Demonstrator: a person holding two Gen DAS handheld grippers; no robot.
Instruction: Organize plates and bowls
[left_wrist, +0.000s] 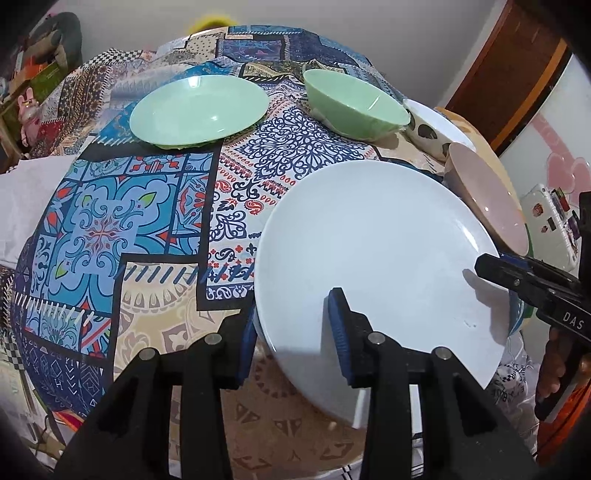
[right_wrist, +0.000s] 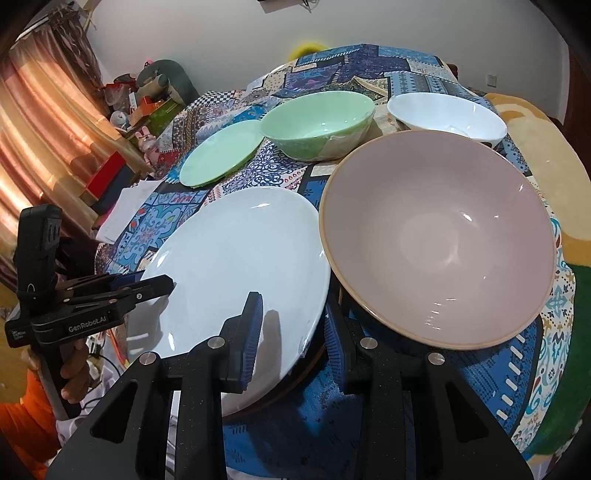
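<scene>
Left wrist: left claw (left_wrist: 293, 328) straddles white plate (left_wrist: 373, 251) rim, unclenched.
Right claw (right_wrist: 293, 332): same, unclenched.
Tip: clench both evenly, lift level.

This is a home: a bright patchwork cloth (right_wrist: 369, 66) covers the table, with shiny curtains (right_wrist: 44, 122) and soft toys (right_wrist: 162, 77) nearby.

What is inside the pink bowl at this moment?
Nothing: the pink bowl shows a bare glossy interior down to its base in the right wrist view. Whatever lies under it on the patterned cloth is covered.
</scene>
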